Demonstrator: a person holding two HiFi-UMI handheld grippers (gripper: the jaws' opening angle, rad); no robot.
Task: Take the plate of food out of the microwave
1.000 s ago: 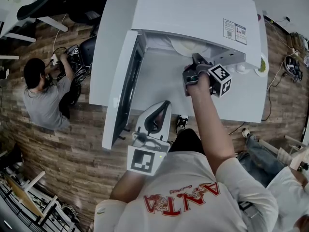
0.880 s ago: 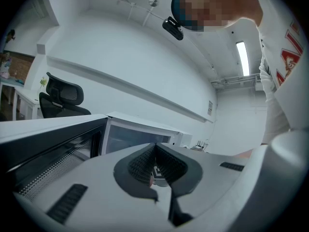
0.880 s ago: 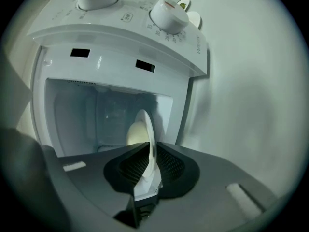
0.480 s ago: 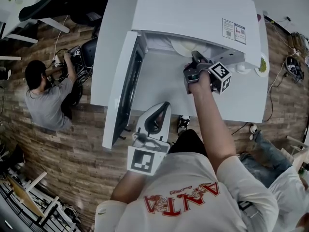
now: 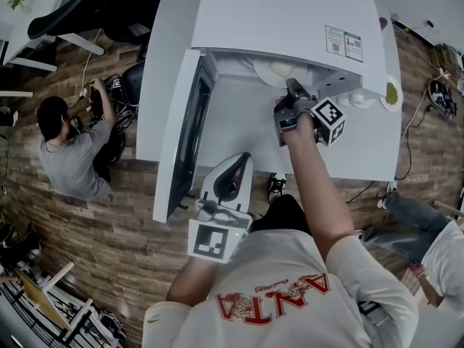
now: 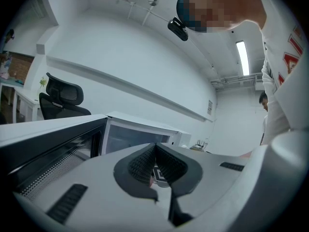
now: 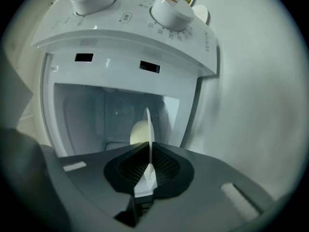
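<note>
Plate (image 5: 274,69) rim gripped by just-closing right gripper (image 7: 148,153); shirt (image 5: 290,281) reads ANTA.

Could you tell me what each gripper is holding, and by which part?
The right gripper, jaws just closed further, pinches the plate by its near rim; the left gripper holds nothing.

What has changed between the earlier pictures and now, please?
The right hand-held gripper has just been closing its jaws on the rim of the plate, which stands between them, inside the microwave; the gripper itself hardly moved. The left hand-held gripper stayed where it was, shut and empty, and the microwave door stayed open.
</note>
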